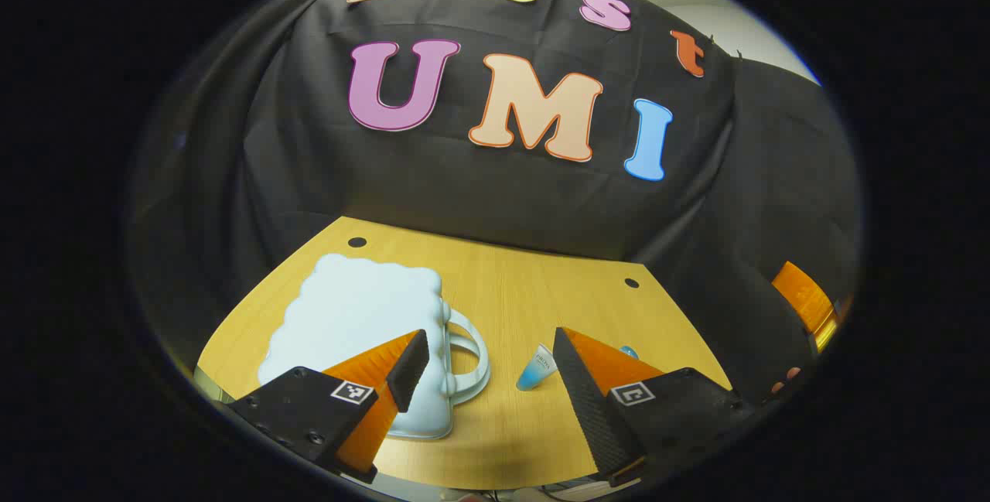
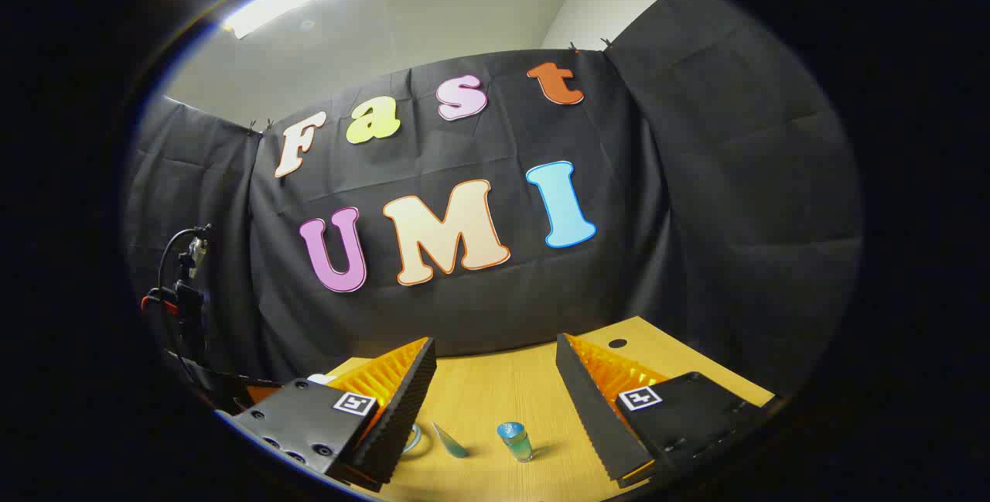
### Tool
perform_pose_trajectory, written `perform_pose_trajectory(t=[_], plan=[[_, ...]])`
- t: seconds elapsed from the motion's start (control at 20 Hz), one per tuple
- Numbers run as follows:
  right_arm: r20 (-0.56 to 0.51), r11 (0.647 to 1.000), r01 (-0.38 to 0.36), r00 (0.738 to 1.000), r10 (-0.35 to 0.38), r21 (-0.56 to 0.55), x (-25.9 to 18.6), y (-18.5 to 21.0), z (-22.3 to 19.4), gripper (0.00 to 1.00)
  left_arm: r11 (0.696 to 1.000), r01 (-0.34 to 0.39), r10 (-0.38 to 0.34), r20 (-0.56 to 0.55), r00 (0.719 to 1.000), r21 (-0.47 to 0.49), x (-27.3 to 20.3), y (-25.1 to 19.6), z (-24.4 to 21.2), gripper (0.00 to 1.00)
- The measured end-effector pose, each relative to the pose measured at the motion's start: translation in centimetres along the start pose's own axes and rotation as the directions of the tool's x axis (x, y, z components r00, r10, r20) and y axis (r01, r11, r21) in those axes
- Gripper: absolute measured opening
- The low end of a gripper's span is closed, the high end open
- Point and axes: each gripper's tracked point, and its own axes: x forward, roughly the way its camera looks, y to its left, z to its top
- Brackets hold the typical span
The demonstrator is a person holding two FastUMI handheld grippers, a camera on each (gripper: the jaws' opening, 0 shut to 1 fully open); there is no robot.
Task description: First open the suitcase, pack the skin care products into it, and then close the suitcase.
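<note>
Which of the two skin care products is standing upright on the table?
The small blue bottle stands upright, cap up. The tube beside it lies flat on the wooden table.

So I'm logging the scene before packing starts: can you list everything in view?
suitcase: one, pale blue, scalloped edge, closed, lying flat on the table's left part, handle toward the middle.
tube: one, blue and white, lying on the table right of the suitcase handle.
small bottle: one, blue-capped, standing upright near the tube.
table: one, light wood, two dark holes near its far edge.
camera stand: one, dark, with cable, at the booth's left edge.
left gripper: fingers apart, holding nothing.
right gripper: fingers apart, holding nothing.
</note>
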Motion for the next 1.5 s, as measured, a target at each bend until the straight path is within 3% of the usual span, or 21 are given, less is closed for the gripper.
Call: perform_pose_trajectory(t=[0.3, 0.55, 0.8, 0.85, 1.3, 1.5], plan=[[-0.107, 0.999, -0.03, 0.994, 0.033, 0.029, 0.5, 0.5, -3.3, 0.98, 1.0, 0.02, -0.019, -0.045, 0.999, 0.019, 0.7, -0.8, -0.6, 0.95], [-0.186, 0.996, -0.048, 0.981, 0.061, 0.077, 0.7, 0.8, -5.5, 0.98, 0.995, 0.017, 0.001, -0.171, 0.985, 0.101, 2.5, -0.1, -2.2, 0.95], [-0.222, 0.993, -0.052, 0.972, 0.073, 0.102, 0.9, 0.6, -6.7, 0.98, 0.996, 0.08, -0.063, -0.283, 0.957, 0.049, 5.6, -0.7, -3.6, 0.95], [-0.228, 0.993, -0.053, 0.971, 0.076, 0.106, 0.8, 0.5, -6.9, 0.94, 0.996, 0.078, -0.06, -0.307, 0.95, 0.049, 6.4, -0.5, -3.9, 0.95], [-0.267, 0.992, -0.017, 0.962, 0.05, 0.125, 0.4, -1.5, -8.1, 0.98, 0.997, 0.055, -0.016, -0.552, 0.834, 0.054, 11.5, 0.7, -7.5, 0.89], [-0.261, 0.994, -0.012, 0.965, 0.039, 0.105, 0.4, -2.1, -7.7, 0.98, 0.999, 0.019, 0.016, -0.657, 0.754, 0.045, 12.7, 1.3, -9.6, 0.77]])
